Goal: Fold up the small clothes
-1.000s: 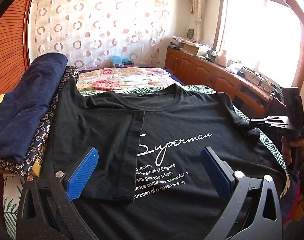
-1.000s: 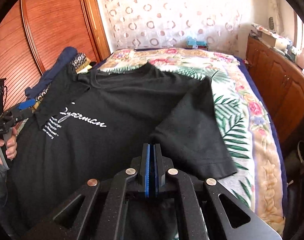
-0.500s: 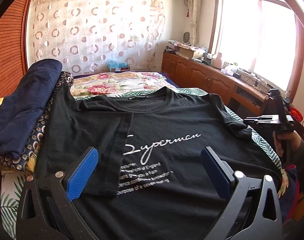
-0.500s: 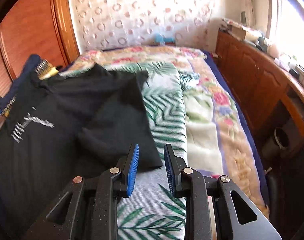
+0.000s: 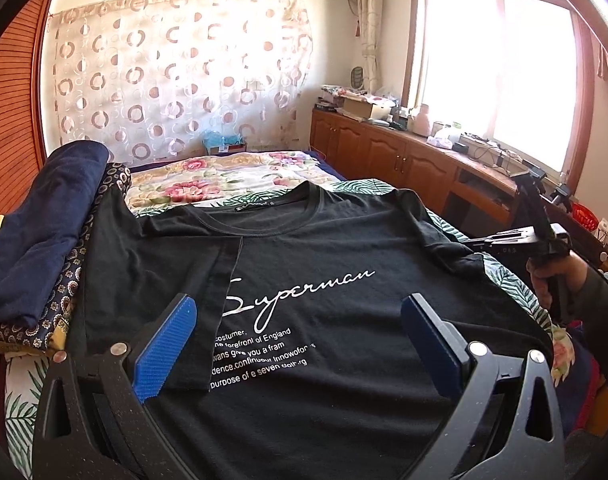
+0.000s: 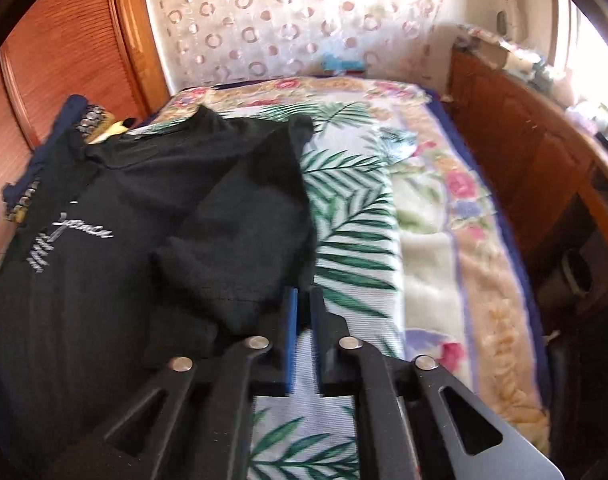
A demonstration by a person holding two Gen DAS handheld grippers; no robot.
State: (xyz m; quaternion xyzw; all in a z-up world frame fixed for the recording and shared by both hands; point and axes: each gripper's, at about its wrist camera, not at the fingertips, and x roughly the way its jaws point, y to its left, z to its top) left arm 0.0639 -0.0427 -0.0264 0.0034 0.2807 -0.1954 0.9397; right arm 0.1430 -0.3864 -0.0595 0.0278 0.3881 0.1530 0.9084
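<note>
The black shirt (image 5: 304, 280) lies flat on the bed (image 6: 383, 220), one sleeve folded in. Left tongs (image 5: 300, 344) gape wide above it. Right tongs (image 6: 302, 320) have just been closing, maybe pinching the other sleeve's edge.

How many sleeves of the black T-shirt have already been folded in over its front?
1. One sleeve lies folded over the black T-shirt beside the print; the other sleeve is still spread out toward the leaf-print bedspread.
</note>
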